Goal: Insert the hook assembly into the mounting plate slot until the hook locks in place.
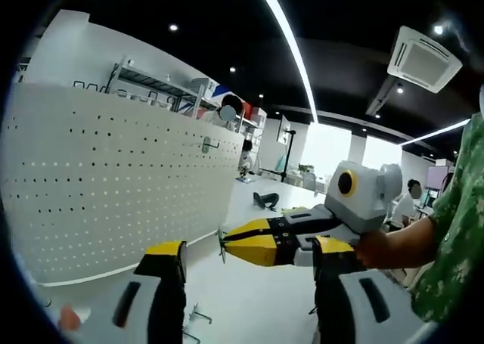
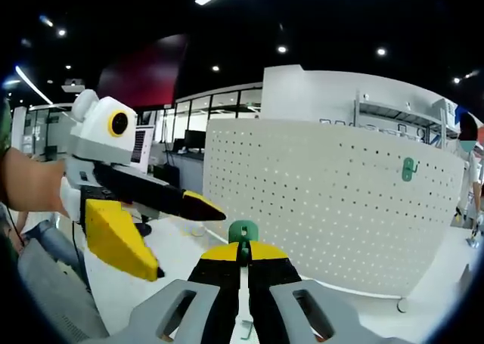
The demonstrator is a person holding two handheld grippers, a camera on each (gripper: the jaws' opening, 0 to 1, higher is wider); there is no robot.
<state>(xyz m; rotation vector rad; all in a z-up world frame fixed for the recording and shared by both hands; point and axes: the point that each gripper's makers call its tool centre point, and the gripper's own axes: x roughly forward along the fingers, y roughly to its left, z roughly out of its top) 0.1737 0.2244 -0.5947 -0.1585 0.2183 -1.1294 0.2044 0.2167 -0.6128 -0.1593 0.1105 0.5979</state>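
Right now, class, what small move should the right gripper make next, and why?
Probably carry the right gripper forward toward the white pegboard. It is shut on a green hook and hangs short of the board, where another green hook already sits. The left gripper is open.

Quick count, for what it's worth: one pegboard, white and full of holes. Two grippers, the left gripper with jaws apart and nothing in them, the right gripper pinched closed. Hooks: one board hook hanging near the pegboard's top right corner, one held hook in the right gripper's jaws, and what looks like two loose hooks lying on the table by its near edge. They're small and blurry, so call it four hooks total. Also one ceiling vent.
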